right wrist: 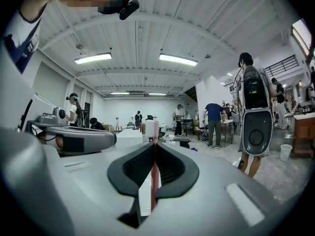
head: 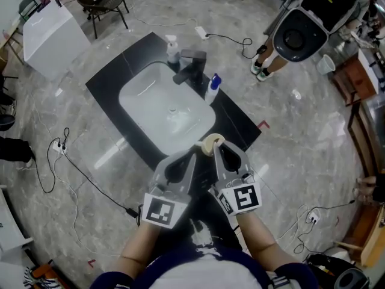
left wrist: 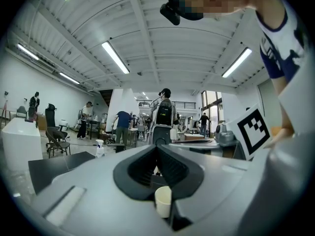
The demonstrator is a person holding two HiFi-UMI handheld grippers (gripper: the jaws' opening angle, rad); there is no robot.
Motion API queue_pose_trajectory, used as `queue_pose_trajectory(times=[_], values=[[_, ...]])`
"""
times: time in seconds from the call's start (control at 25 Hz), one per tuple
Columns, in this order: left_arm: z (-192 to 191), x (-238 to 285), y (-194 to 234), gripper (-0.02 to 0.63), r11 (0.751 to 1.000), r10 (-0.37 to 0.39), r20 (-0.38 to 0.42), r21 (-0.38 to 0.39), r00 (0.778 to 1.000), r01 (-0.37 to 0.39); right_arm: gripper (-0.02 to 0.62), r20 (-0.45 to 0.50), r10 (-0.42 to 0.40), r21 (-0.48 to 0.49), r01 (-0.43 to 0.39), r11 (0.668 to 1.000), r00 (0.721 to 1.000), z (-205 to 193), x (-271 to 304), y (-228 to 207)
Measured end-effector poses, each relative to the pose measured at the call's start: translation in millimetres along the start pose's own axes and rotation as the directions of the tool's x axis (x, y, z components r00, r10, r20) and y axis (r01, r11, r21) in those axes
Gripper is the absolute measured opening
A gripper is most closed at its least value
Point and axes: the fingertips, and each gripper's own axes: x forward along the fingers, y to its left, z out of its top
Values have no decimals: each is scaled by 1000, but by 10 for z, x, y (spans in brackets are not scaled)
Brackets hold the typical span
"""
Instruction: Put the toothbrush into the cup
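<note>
Right jaws pinch the toothbrush by its handle, bristles up. The right gripper hovers just beside the cup. Left jaws are pressed together on nothing, and the left gripper sits at the cup's other side. You'd do well, I judge, to keep the brush upright, centre its lower end over the cup's mouth and lower it before you let go, since the cup looks light and may tip. Your forearms are drawn in, with the grippers level and side by side.

Left hand-held gripper, right one: clamped
</note>
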Motion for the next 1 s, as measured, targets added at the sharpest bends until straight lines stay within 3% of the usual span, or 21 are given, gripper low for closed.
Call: queue_pose_trajectory(times=[1.0], values=[[-131, 142, 182, 0, 1000, -1, -25, -26, 1000, 0, 9, -3, -5, -36, 5, 999, 1000, -242, 299, -141]])
